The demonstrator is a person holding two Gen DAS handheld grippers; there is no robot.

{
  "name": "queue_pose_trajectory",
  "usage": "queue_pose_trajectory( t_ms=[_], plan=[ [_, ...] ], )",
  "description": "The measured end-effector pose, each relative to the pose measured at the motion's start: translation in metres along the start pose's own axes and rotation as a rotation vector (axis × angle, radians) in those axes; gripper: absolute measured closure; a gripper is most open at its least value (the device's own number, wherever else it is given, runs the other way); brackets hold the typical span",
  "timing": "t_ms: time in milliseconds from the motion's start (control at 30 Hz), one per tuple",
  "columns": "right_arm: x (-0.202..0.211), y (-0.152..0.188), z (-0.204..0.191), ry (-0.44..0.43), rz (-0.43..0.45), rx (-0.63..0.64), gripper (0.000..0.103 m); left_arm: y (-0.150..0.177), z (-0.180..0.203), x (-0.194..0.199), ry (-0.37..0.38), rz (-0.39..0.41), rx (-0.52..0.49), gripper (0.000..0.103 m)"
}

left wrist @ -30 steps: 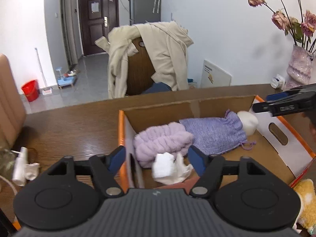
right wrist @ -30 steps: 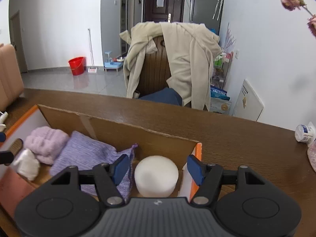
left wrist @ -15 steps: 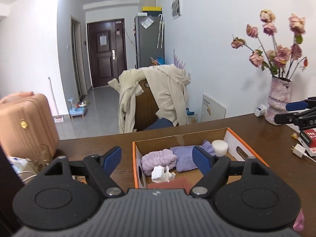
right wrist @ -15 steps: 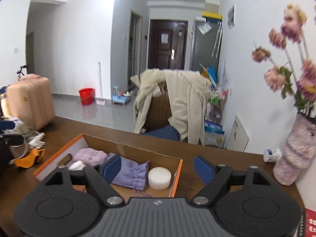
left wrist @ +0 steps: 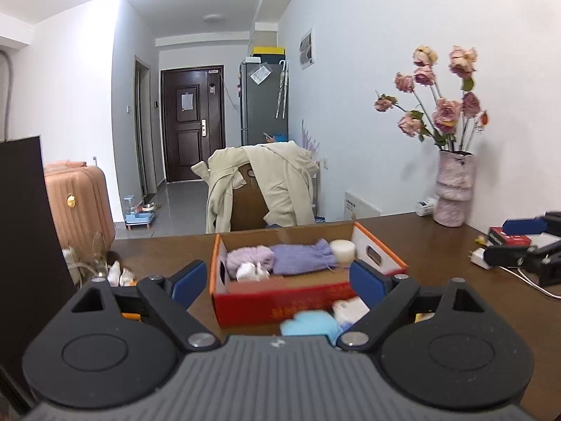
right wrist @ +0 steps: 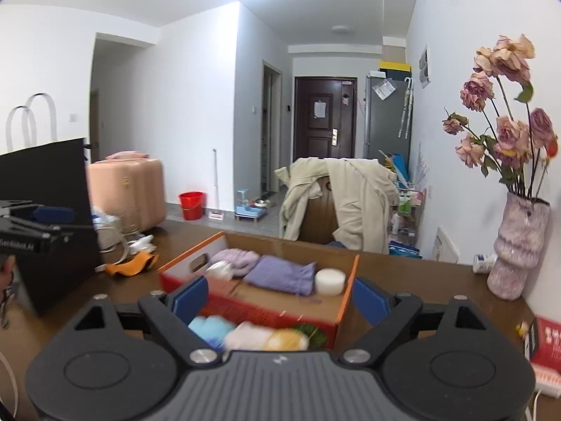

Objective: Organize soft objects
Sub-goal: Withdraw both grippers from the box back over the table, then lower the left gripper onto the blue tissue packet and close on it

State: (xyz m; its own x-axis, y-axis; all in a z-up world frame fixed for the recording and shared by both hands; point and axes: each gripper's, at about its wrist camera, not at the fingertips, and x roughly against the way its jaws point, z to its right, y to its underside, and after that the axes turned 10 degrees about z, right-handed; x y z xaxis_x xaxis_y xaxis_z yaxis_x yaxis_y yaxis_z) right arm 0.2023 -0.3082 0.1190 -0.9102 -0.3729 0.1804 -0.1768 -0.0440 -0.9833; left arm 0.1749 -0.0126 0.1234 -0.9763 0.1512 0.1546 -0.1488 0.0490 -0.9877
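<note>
An orange-rimmed cardboard box [left wrist: 380,245] [right wrist: 345,291] stands on the brown table. It holds a fluffy lilac roll [left wrist: 249,256] [right wrist: 235,258], a purple knit pouch [left wrist: 303,258] [right wrist: 280,273], a white round puff [left wrist: 343,249] [right wrist: 329,280] and a crumpled white cloth [left wrist: 250,271]. Blurred soft things lie in front of the box: a blue one [left wrist: 308,322] [right wrist: 207,326], a pale one [right wrist: 249,336] and a yellow one [right wrist: 287,340]. My left gripper [left wrist: 278,280] and right gripper [right wrist: 280,298] hang back from the box. Both sets of jaws are opening, with nothing between them.
A vase of dried roses [left wrist: 452,189] [right wrist: 519,245] stands at the table's far right. A red packet [left wrist: 508,236] and a white charger [left wrist: 478,258] lie near it. A black paper bag [right wrist: 45,217] and an orange item [right wrist: 129,266] sit at the left. Behind the table is a coat-draped chair [left wrist: 259,186].
Both grippers pulled back and up from inside the box, and their jaws spread wider. The white cloth and the white puff stayed in the box.
</note>
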Motion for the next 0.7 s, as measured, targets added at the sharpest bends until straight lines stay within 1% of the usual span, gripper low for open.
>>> queue_pose_trajectory(
  t_ms=[133,200,333,400,467,633,700],
  plan=[
    [0.036,0.03,-0.012,0.013,0.019,-0.029,0.014,0.026,0.01,0.029,0.026,0.005,0.032,0.008],
    [0.048,0.045,-0.017,0.022,0.017,-0.05,0.014,0.042,0.015,0.034,0.05,-0.025,0.047,0.007],
    [0.065,0.073,-0.021,0.044,-0.009,-0.116,0.014,0.07,0.029,0.035,0.066,-0.095,0.041,0.007],
    [0.07,0.084,-0.021,0.042,-0.026,-0.162,0.014,0.077,0.03,0.032,0.077,-0.114,0.06,0.007],
    [0.072,0.091,-0.021,0.055,-0.036,-0.177,0.014,0.081,0.032,0.028,0.087,-0.127,0.061,0.007],
    [0.066,0.098,-0.017,0.064,-0.053,-0.188,0.014,0.087,0.037,0.01,0.093,-0.151,0.053,0.008],
    [0.059,0.1,-0.015,0.058,-0.062,-0.198,0.014,0.092,0.04,-0.006,0.108,-0.172,0.042,0.008]
  ],
)
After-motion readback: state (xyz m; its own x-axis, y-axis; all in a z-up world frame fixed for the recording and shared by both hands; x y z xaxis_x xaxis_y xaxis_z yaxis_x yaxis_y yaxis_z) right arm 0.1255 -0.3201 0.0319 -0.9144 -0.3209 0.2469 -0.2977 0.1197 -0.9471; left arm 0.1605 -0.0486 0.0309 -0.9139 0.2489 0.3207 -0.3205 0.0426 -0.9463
